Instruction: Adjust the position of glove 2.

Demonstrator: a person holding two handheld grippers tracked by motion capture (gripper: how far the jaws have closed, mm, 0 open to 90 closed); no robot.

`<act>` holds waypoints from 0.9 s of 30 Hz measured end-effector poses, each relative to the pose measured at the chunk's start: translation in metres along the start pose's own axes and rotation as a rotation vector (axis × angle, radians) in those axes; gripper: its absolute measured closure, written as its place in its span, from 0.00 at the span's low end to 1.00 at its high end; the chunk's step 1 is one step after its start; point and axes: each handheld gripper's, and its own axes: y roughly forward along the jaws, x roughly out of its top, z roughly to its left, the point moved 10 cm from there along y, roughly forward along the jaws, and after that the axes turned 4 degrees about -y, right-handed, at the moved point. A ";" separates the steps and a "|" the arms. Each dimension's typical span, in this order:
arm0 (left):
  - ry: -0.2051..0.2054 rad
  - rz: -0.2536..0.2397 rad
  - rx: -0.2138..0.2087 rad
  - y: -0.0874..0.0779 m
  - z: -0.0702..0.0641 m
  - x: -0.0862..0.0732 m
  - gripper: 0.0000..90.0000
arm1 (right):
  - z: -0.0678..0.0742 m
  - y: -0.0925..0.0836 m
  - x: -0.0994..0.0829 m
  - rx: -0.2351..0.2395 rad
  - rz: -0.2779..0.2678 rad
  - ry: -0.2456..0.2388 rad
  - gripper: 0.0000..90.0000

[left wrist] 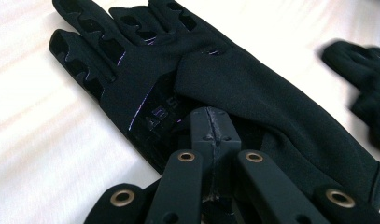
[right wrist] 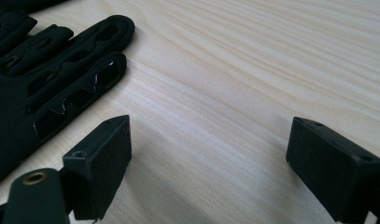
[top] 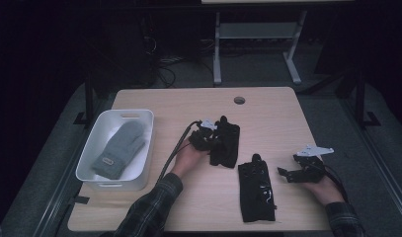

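A black glove (top: pixel 227 143) lies mid-table, and my left gripper (top: pixel 211 136) is at its left edge. In the left gripper view the jaws (left wrist: pixel 211 114) are pressed together on the palm fabric of this glove (left wrist: pixel 253 93), which creases toward their tips. A second black glove (top: pixel 256 190) lies flat nearer the front edge, and it appears blurred at the right of the left gripper view (left wrist: pixel 365 84). My right gripper (top: pixel 285 173) rests open just right of it. Its pads (right wrist: pixel 208 154) are wide apart over bare wood, with the glove's fingers (right wrist: pixel 47 70) to their left.
A white bin (top: pixel 92 148) at the table's left holds a grey knitted mitten (top: pixel 120 148). A round cable hole (top: pixel 239 100) sits near the table's far edge. Beyond the table stand the white legs of a desk (top: pixel 217 54).
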 end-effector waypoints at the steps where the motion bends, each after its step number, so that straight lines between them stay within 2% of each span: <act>1: -0.001 -0.001 -0.004 -0.003 -0.002 -0.003 0.99 | 0.000 0.000 0.000 -0.001 0.000 0.001 0.15; 8: -0.014 -0.008 -0.025 -0.021 -0.016 -0.025 0.99 | -0.002 0.001 0.000 -0.015 0.005 0.008 0.12; 11: -0.018 0.005 -0.036 -0.028 -0.023 -0.033 0.99 | -0.002 0.002 0.000 -0.016 0.005 0.008 0.13; 15: -0.002 0.033 -0.051 -0.035 -0.032 -0.041 0.99 | -0.001 0.000 0.001 -0.008 0.003 0.003 0.18; 17: 0.009 0.050 -0.063 -0.039 -0.038 -0.046 0.99 | 0.001 -0.001 0.002 -0.002 0.004 0.000 0.30; 20: 0.045 0.079 -0.069 -0.046 -0.046 -0.054 0.99 | 0.009 -0.006 0.006 0.036 0.006 -0.013 0.44; 23: 0.058 0.084 -0.084 -0.050 -0.050 -0.060 0.99 | 0.025 -0.011 0.015 0.098 -0.016 -0.037 0.60; 24: 0.045 0.079 -0.093 -0.052 -0.053 -0.062 0.99 | 0.032 -0.012 0.017 0.128 -0.022 -0.046 0.66; 27: 0.044 0.088 -0.107 -0.057 -0.056 -0.067 0.99 | 0.051 -0.015 0.022 0.192 -0.019 -0.074 0.79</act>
